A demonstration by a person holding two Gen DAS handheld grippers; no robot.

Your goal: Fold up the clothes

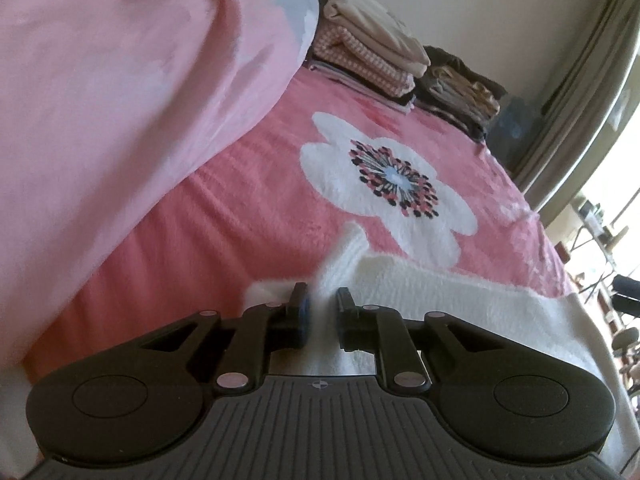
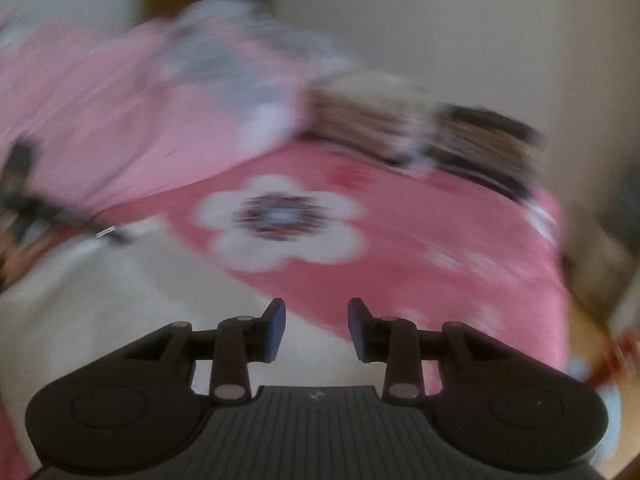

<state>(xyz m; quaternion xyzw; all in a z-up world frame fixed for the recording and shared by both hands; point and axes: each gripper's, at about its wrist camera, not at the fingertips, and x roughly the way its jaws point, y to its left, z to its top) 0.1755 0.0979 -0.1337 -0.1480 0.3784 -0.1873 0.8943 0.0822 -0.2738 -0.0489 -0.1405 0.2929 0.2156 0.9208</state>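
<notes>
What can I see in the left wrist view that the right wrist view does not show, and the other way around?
Only the left wrist view shows the left gripper pinching a raised fold of the white garment, and the curtain by a bright window.

Only the right wrist view, which is blurred, shows the right gripper with its jaws apart and nothing between them.

Both show the pink bedspread with its white flower, the lighter pink quilt, the stacks of folded clothes at the far end, and the white garment.
</notes>
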